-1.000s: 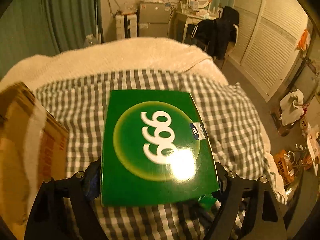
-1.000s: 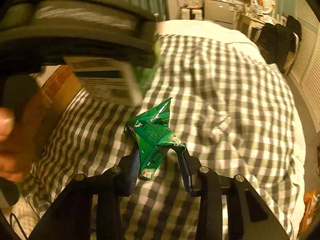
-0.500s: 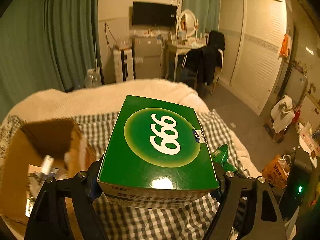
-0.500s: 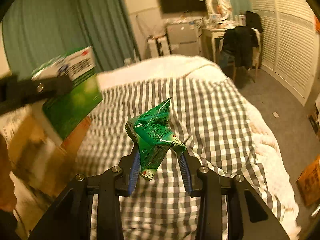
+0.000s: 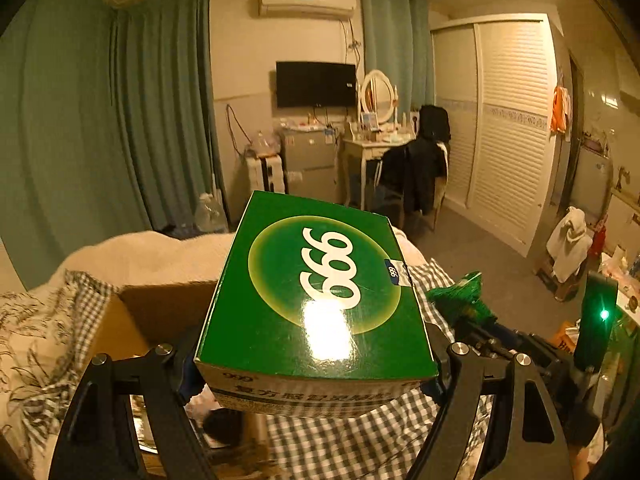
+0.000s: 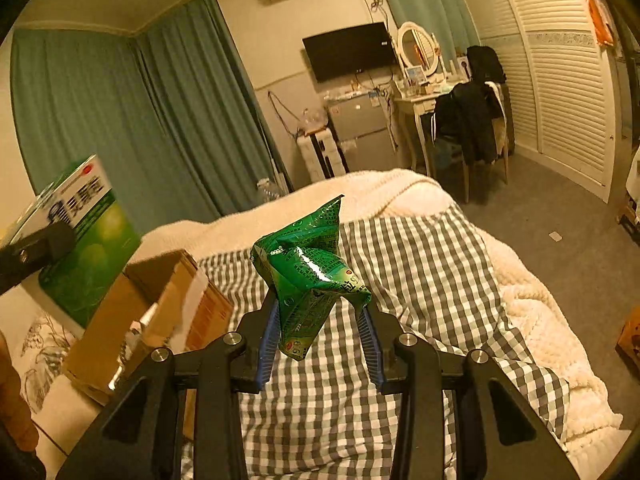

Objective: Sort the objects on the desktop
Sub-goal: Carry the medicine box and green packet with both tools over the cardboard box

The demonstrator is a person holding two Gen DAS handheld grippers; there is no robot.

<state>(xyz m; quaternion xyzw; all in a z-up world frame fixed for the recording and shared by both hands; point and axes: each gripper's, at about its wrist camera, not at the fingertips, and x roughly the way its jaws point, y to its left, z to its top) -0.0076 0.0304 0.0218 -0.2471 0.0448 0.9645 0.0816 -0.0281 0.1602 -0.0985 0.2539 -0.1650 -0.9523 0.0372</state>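
Both our loads have risen off the bed, the box (image 5: 316,300) clamped between the wide left gripper (image 5: 312,364) jaws and the packet (image 6: 310,276) pinched in the narrow right gripper (image 6: 320,344), so next we must carry them over the carton (image 6: 160,304) and release.

The big box (image 5: 316,300) is up above the bed (image 6: 420,264), over the cardboard box (image 6: 160,304) (which sits on the bed's left side). The crumpled packet (image 6: 308,276) is to its right.
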